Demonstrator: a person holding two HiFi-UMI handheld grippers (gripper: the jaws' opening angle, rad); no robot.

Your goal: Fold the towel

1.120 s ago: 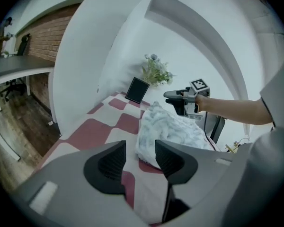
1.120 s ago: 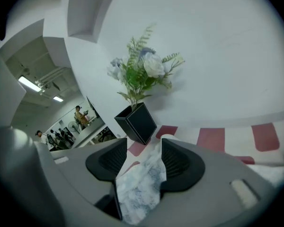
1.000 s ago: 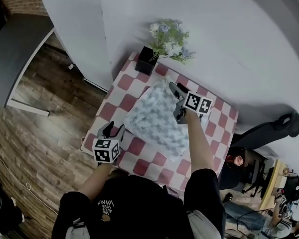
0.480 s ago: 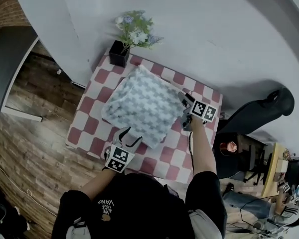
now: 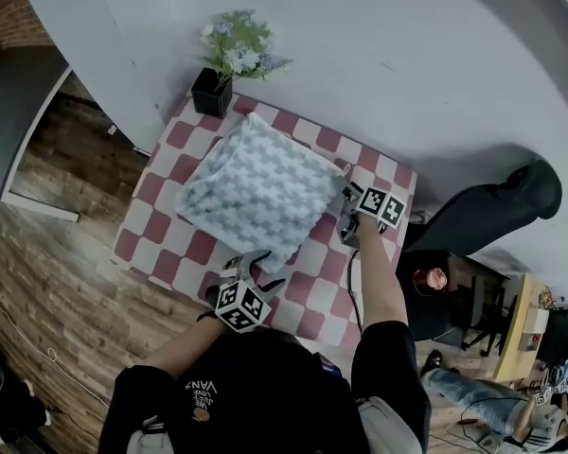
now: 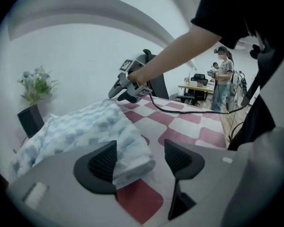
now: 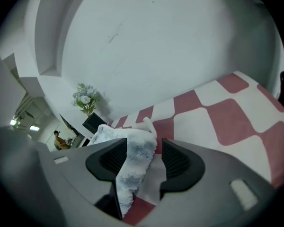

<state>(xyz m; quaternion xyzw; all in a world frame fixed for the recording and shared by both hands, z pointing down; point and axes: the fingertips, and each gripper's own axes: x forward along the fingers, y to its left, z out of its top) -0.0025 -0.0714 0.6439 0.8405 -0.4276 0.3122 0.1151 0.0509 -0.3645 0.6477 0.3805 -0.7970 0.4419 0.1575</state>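
Observation:
The grey-and-white patterned towel (image 5: 256,187) lies folded on the red-and-white checked table (image 5: 161,189). My left gripper (image 5: 258,268) is at the towel's near corner, by the table's front edge. In the left gripper view its jaws have just been opening; the towel corner (image 6: 128,160) lies between them against the left pad, well short of the right one. My right gripper (image 5: 346,203) is at the towel's right edge. In the right gripper view a towel fold (image 7: 137,150) sits between the jaws of that gripper (image 7: 144,157), with a gap to the right pad.
A black pot with pale flowers (image 5: 211,93) stands at the table's far left corner against the white wall. A black chair (image 5: 492,206) is off the table's right side. Wood floor (image 5: 57,244) lies to the left. A person (image 6: 222,74) stands far back.
My left gripper slid right along the front edge to the towel's near corner. My right gripper came down from the towel's far side to its right edge, and the towel now lies flat.

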